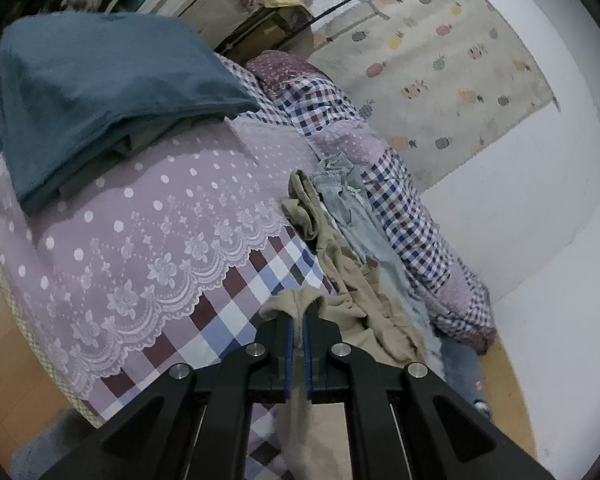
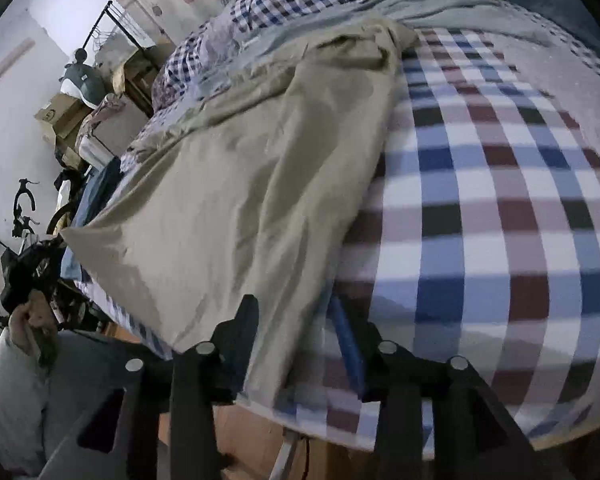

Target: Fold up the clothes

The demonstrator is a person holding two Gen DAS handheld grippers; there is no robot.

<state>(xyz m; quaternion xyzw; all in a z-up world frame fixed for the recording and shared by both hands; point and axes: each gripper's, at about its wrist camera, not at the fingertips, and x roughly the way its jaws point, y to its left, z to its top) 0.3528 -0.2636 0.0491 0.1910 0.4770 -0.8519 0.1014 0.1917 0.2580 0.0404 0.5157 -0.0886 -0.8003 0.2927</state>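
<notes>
Pinching a fold of the khaki garment [image 1: 364, 296] at lower centre, the left gripper [image 1: 298, 320] clamps tight; the right gripper [image 2: 296, 320] straddles its edge, jaws apart, over the checked bedspread [image 2: 500, 200].

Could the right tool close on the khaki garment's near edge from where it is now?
Probably yes: the right tool is open, with the khaki garment draped between its fingers at the checked bedspread's edge; nothing blocks it.
</notes>
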